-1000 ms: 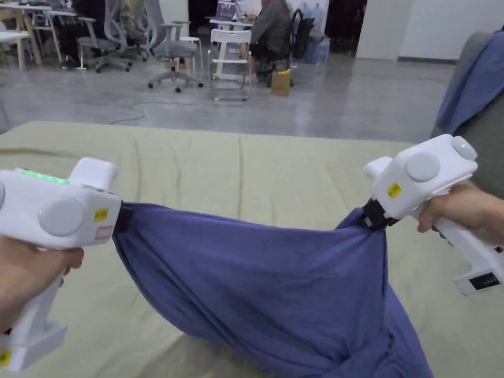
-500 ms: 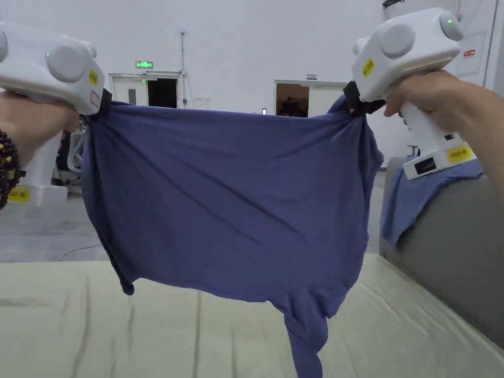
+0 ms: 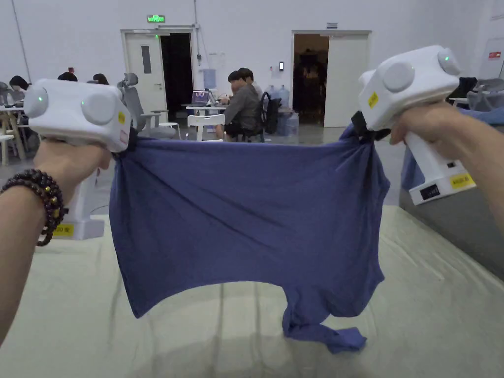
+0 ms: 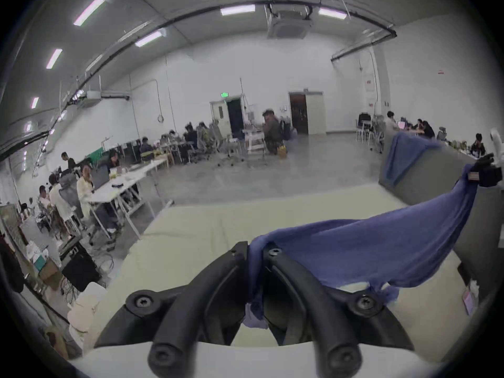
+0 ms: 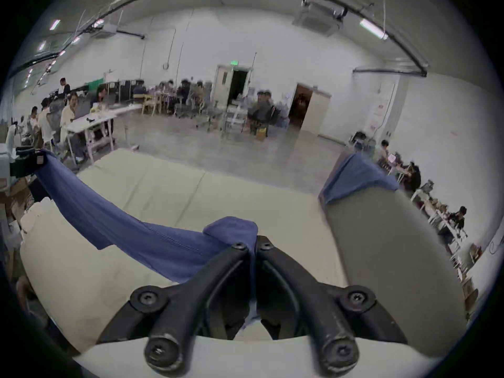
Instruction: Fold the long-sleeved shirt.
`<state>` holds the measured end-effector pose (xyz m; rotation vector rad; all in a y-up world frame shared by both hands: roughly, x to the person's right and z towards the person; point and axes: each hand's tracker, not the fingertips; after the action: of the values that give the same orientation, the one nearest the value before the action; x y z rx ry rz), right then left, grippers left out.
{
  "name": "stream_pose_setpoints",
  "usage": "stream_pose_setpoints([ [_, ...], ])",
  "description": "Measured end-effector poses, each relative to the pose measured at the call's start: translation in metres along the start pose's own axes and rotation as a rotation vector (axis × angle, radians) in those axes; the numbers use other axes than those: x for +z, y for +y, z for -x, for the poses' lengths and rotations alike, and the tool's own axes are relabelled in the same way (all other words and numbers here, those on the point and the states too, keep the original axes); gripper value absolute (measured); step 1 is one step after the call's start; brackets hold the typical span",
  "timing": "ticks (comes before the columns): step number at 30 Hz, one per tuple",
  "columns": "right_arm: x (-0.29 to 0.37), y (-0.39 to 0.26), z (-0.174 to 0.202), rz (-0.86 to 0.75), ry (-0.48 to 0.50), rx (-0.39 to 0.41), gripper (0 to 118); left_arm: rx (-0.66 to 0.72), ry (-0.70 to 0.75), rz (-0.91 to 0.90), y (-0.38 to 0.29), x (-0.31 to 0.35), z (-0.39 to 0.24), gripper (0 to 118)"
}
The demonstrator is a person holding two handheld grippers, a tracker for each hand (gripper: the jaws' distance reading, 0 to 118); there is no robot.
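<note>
Above a pale green padded table (image 3: 433, 315), a blue long-sleeved shirt (image 3: 246, 221) hangs stretched between two hand-held tools. Both jaws of the left gripper (image 4: 255, 250) are pinched tight on one corner of the cloth, and the right gripper (image 5: 253, 245) is clamped likewise on the opposite corner. One sleeve (image 3: 325, 334) trails bunched onto the table. The risk: lowered as it hangs, the shirt could land on that crumpled sleeve and trap it underneath, or a thin pinch of fabric could slip from either jaw pair under tension.
</note>
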<state>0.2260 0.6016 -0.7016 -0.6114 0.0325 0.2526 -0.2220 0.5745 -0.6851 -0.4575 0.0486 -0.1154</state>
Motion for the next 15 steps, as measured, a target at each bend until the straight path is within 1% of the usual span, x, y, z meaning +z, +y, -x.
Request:
stream_pose_setpoints([
  [3, -0.044, -0.06, 0.02, 0.079, 0.028, -0.018, 0, -0.008, -0.001, 0.096, -0.063, -0.03, -0.007, 5],
  [5, -0.066, -0.094, 0.029, 0.124, 0.048, -0.05, 0, 0.027, -0.018, 0.149, -0.095, -0.041, -0.009, 5],
  [7, -0.072, -0.117, 0.033, 0.138, 0.056, -0.048, 0, 0.051, -0.037, 0.164, -0.116, -0.042, -0.008, 5],
  [9, -0.066, -0.131, 0.032, 0.133, 0.068, -0.042, 0, 0.041, -0.042, 0.167, -0.126, -0.034, -0.007, 5],
  [11, -0.057, -0.14, 0.029, 0.119, 0.081, -0.017, 0, 0.017, -0.071, 0.137, -0.133, -0.017, -0.005, 5],
  [12, -0.045, -0.149, 0.031, 0.115, 0.086, 0.015, 0, 0.016, -0.08, 0.106, -0.137, -0.003, -0.007, 6],
  [15, -0.001, -0.191, 0.042, 0.098, 0.101, 0.087, 0, 0.024, -0.122, 0.091, -0.169, 0.037, -0.008, 5],
])
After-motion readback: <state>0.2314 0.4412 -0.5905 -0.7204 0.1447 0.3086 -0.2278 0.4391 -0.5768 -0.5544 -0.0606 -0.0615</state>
